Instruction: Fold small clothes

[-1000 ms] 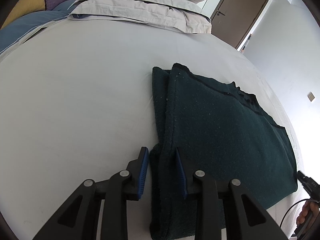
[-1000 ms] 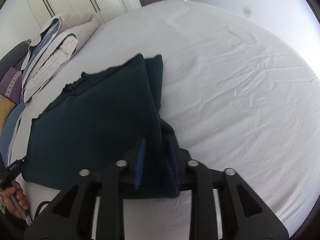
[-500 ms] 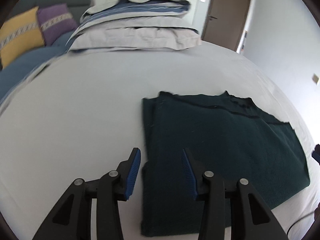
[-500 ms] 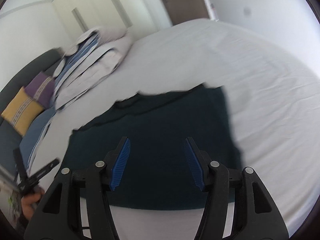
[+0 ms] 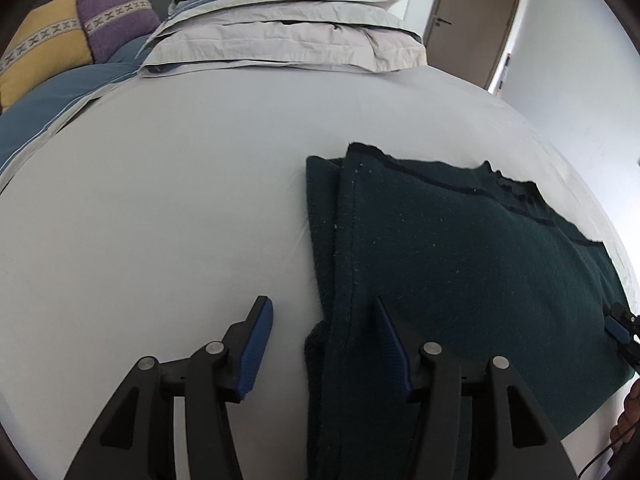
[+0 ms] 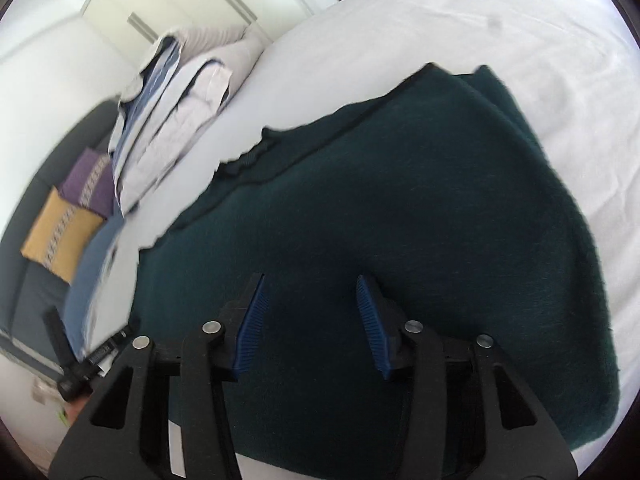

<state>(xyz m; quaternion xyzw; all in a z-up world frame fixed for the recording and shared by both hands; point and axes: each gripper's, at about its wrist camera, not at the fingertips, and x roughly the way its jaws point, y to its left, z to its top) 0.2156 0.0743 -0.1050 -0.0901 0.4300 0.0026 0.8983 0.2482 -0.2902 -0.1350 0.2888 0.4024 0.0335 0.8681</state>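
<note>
The garment (image 5: 460,280) lies flat on the bed (image 5: 180,200), long axis between the hands. Left gripper (image 5: 324,340), just opening, straddles its left folded edge; right gripper (image 6: 310,320), narrowing, hovers empty over its middle.

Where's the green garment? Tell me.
The green garment lies flat on the white bed, right of centre in the left wrist view, well short of the folded bedding at the far end.

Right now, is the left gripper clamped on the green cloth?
No, the left gripper stands open, its fingers astride the dark green cloth's edge.
</note>
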